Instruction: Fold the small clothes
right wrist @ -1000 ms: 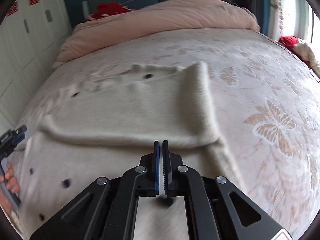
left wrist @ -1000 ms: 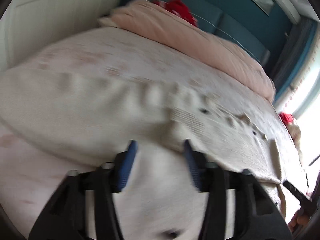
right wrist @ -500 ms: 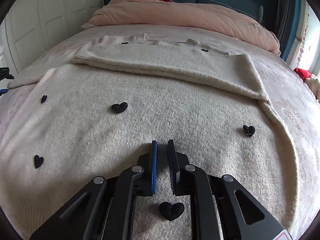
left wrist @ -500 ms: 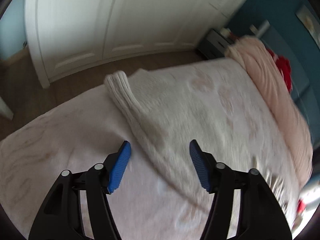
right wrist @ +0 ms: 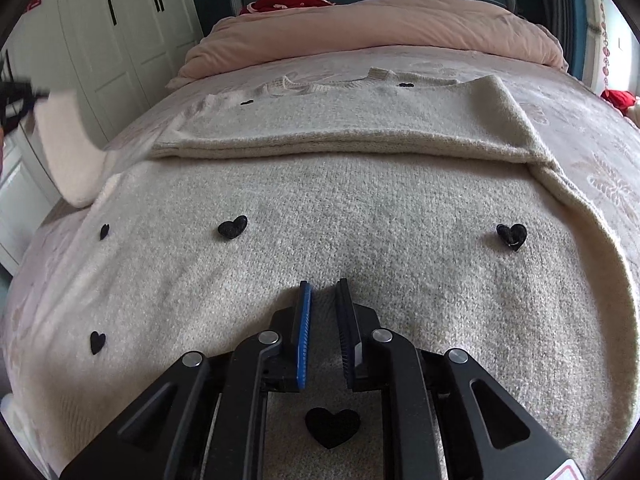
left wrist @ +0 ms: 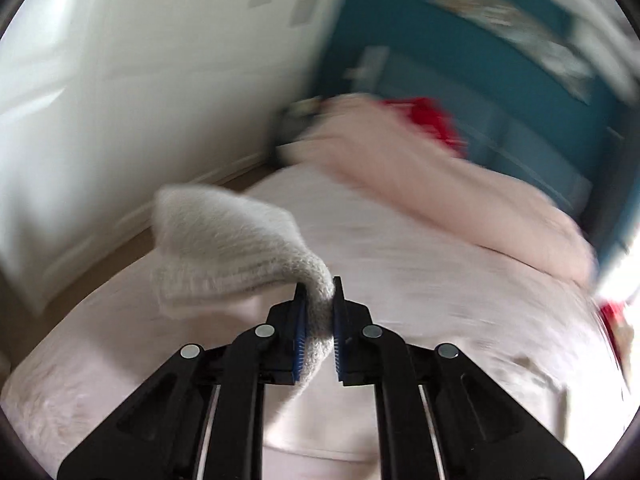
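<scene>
sweater [right wrist: 360, 208] with black hearts lies spread on the bed [right wrist: 580, 120]. left claw [left wrist: 319, 304] clamps its lifted sleeve [left wrist: 224, 252]; right claw [right wrist: 323, 300] hovers over the body, slightly parted, gripping nothing.

Soft daylight enters from the right, blowing out the frame edge beside the pale pink patterned bedspread [left wrist: 460, 280]. The left wrist view is heavily motion-blurred, smearing the white panelled wardrobe [left wrist: 100, 100]. The right wrist view is sharp, bowed at its dark circular rim, with faint shadows under the cream knitted sweater's [right wrist: 360, 220] fold.
</scene>
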The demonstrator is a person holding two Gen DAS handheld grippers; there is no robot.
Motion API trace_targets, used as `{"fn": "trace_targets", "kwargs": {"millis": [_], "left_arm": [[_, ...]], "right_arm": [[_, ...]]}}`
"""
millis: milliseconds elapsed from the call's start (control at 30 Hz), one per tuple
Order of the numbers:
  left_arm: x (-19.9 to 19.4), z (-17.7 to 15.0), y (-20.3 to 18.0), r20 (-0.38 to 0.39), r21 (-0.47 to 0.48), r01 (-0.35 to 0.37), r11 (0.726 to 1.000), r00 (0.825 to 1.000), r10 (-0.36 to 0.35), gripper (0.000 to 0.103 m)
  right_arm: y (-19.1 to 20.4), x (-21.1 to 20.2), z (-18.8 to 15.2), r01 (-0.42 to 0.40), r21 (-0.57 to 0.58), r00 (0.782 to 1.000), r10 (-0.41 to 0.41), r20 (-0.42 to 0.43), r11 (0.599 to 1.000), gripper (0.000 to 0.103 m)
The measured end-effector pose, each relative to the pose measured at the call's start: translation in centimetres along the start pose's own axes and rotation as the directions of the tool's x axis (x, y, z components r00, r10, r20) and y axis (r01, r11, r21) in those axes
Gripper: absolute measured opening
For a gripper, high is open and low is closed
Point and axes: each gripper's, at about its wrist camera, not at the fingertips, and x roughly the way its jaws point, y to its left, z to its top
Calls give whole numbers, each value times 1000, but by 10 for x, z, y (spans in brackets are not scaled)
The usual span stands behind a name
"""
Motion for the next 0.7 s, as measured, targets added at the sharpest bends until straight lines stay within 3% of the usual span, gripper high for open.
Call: {"fn": "trace_targets", "kwargs": {"millis": [33,133,233,300,400,433,467,533,633,700], "left_arm": [[-7,-2,-43,-9,49,76,996,997,-76,10],[-4,-25,-123,-92,100,208,973,976,-199,12],[23,-81,-189,-247,108,304,947,930,-271,23],[43,-130,-213,-361,88,310,947,896,-260,44],[44,-186,-207,-424,11,293,956,867,-261,51],[42,-201,-196,-438,-39,281,959,858,-269,53],[39,-207,-184,-440,-74,274,959,854,-278,57],[28,-210,-151,-423,-126,251,960,862,-281,61],[25,-202,-94,-385,-226,161,961,891,-240,64],[28,-196,-58,-376,-297,116,948,898,-228,64]], "right_arm": [[-1,0,0,-7,7,1000,7,0,1000,15],[-5,0,1,-31,28,1000,31,2,999,15],[-10,1,1,-64,58,998,64,2,996,15],[-14,1,2,-92,83,996,92,2,992,15],[-22,0,4,-147,132,989,148,1,980,17],[-25,-3,8,-167,154,986,169,0,974,24],[-26,-6,12,-177,165,984,180,-1,970,40],[-25,-18,27,-136,140,991,132,36,981,57],[-25,-20,66,-130,125,991,125,51,984,58],[-30,-6,96,-165,169,986,162,34,972,58]]}}
